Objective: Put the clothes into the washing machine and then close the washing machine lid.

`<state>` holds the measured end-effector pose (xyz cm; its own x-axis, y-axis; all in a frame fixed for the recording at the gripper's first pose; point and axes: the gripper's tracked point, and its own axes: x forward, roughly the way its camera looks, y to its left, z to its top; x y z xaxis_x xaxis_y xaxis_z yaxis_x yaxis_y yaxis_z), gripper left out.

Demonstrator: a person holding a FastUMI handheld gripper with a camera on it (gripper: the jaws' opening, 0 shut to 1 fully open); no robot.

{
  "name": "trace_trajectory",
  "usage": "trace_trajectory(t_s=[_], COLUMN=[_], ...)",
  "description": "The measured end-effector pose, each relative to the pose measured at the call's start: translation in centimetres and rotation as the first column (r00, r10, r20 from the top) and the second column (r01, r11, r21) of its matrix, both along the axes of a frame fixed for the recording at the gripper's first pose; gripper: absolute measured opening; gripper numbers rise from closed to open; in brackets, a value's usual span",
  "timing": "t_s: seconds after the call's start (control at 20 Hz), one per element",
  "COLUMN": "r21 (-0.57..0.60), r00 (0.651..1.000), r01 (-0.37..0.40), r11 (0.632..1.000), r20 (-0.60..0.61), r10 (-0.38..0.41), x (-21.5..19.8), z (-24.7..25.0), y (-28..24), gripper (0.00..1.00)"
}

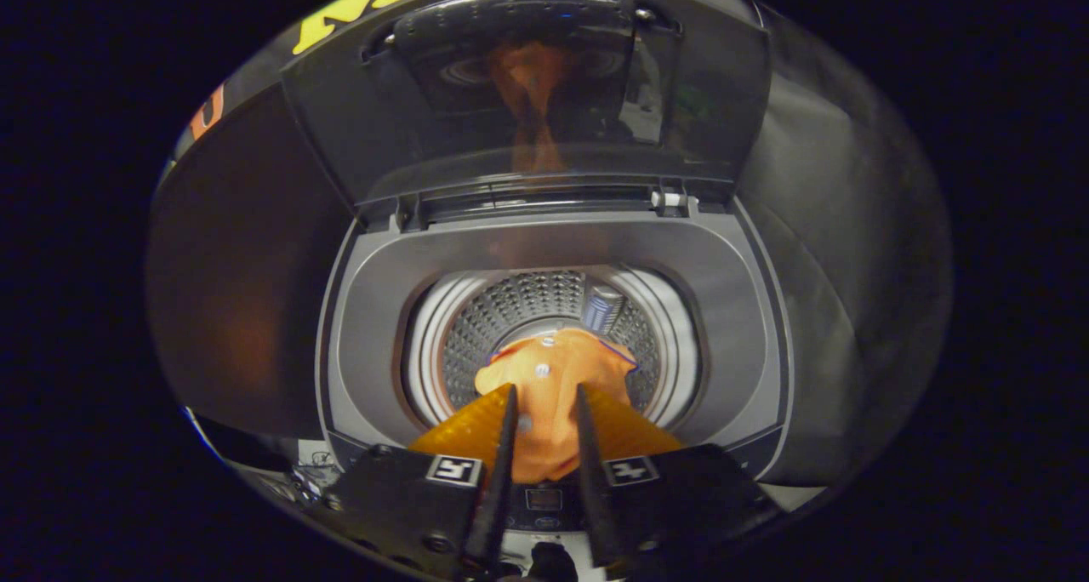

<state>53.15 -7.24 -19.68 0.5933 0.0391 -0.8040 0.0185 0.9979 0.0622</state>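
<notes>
Gripper view, machine: a top-loading washing machine [544, 250] stands just ahead of the claw, its round drum [544, 310] open below.

Gripper view, lid: the washing machine lid [527, 88] is raised upright at the back, well beyond the fingers; an orange reflection shows in its dark panel.

Gripper view, clothes: an orange garment [553, 378] hangs over the drum mouth, its bunched upper part above the perforated drum wall and its lower part running back between the fingers.

Gripper view, claw: the claw [544, 399] is pinching the orange garment, both fingers [508, 429] pressed against the fold of cloth between them, with only a narrow gap filled by fabric.

Handling, judgement: the cloth looks light, soft and limp, so it should sag and drape rather than hold shape; a pinch on a bunched fold, as here, seems the surest hold.

Risk, judgement: a loose edge could catch on the drum rim when let go, leaving part of the garment outside.

Progress, judgement: the garment is over the opening but not yet dropped in; the lid is not yet closed.

Next move, judgement: lower toward the drum, spread the fingers, then reach for the front edge of the lid.
</notes>
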Motion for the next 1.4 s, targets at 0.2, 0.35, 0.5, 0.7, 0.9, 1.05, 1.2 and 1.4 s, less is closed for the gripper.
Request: trace_trajectory(t_s=[0.2,0.35,0.5,0.7,0.9,1.05,1.2,1.4], r21=[-0.002,-0.003,-0.010,-0.022,-0.034,-0.038,-0.034,-0.037], r00=[1.000,0.999,0.999,0.993,0.977,0.957,0.932,0.894], r01=[0.020,0.027,0.030,0.024,0.018,0.011,-0.003,-0.016], r11=[1.000,1.000,1.000,0.999,0.999,0.999,0.999,0.999], r20=[0.008,0.018,0.045,0.117,0.214,0.289,0.362,0.446], r10=[-0.020,-0.027,-0.029,-0.021,-0.010,0.000,0.015,0.031], x=[-0.3,-0.4,-0.3,0.0,0.7,1.8,2.2,2.9], z=[0.3,0.6,1.3,3.7,7.4,10.1,14.2,19.9], y=[-0.2,-0.4,-0.5,-0.8,-0.7,-0.6,0.0,0.4], gripper=[0.92,0.89,0.89,0.90,0.90,0.89,0.90,0.90])
